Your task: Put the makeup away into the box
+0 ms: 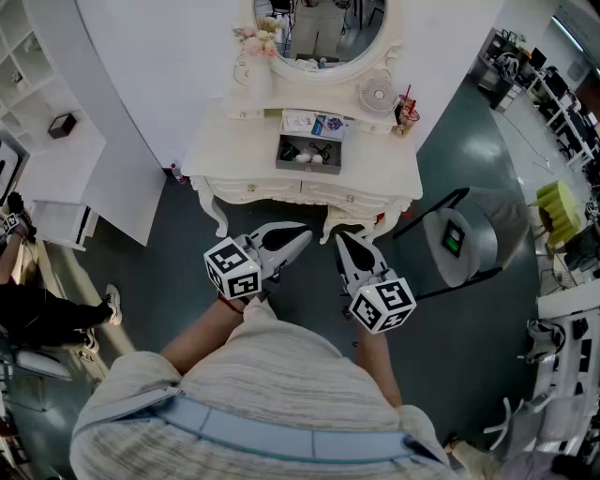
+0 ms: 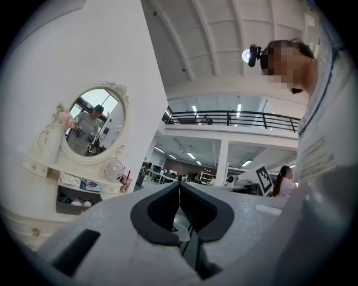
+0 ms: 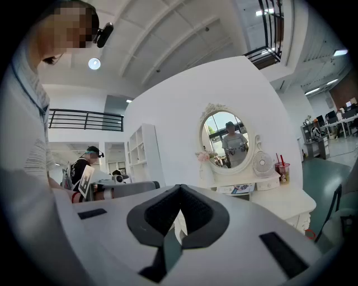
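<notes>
A grey open box (image 1: 307, 153) stands on the white dressing table (image 1: 375, 169), with small makeup items (image 1: 305, 157) lying inside it. The same box (image 2: 75, 200) shows at the lower left of the left gripper view. Both grippers hang close to the person's body, over the dark floor and short of the table's front edge. My left gripper (image 1: 302, 232) (image 2: 179, 184) is shut, its dark pads meeting with nothing between them. Beside it my right gripper (image 1: 342, 237) (image 3: 180, 187) is shut and empty too. Both point roughly level toward the table.
An oval mirror (image 1: 319, 28) rises behind the box. A flat printed packet (image 1: 314, 123), a small white fan (image 1: 377, 96), a cup with red straws (image 1: 406, 114) and a flower vase (image 1: 251, 56) stand along the back shelf. A grey chair (image 1: 464, 239) sits at the table's right.
</notes>
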`<state>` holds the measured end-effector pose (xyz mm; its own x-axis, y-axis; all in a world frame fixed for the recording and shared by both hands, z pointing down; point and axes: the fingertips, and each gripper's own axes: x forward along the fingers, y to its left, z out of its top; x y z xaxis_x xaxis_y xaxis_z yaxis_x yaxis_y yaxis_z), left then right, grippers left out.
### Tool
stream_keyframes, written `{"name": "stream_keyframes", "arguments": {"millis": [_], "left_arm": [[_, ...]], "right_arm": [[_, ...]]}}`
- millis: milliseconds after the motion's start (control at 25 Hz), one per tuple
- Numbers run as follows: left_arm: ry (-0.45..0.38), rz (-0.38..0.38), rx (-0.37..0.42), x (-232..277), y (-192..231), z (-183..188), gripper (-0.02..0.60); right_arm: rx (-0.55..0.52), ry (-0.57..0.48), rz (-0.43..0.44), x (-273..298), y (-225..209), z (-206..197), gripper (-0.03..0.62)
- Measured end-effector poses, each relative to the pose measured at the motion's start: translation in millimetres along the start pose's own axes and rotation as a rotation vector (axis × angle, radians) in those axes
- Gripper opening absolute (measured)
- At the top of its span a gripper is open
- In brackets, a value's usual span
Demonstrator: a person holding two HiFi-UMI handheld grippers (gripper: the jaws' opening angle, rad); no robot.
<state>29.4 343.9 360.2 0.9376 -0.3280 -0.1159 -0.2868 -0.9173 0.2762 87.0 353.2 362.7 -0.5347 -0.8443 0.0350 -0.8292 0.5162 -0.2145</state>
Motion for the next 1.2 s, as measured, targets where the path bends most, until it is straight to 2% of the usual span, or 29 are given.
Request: {"name": "stream_keyframes", "arguments": {"millis": [480, 640, 760, 1200], "left_arm": [[0.009, -0.001, -0.009, 4, 8, -3, 0.015], [0.016, -0.002, -0.014, 6, 10, -6, 0.015], [0.026, 0.005, -0.013, 7, 12, -8, 0.015], [0.026, 0.024, -0.028, 20, 39, -8, 0.015]], "right_arm": [[0.008, 0.005, -0.005, 6, -7, -2, 0.008], [0.028, -0.031, -0.014, 5, -14, 1, 0.008], [0.072, -0.058, 0.013, 5, -15, 4, 0.011], [0.071, -0.021, 0.021, 21, -34, 2, 0.011]]}}
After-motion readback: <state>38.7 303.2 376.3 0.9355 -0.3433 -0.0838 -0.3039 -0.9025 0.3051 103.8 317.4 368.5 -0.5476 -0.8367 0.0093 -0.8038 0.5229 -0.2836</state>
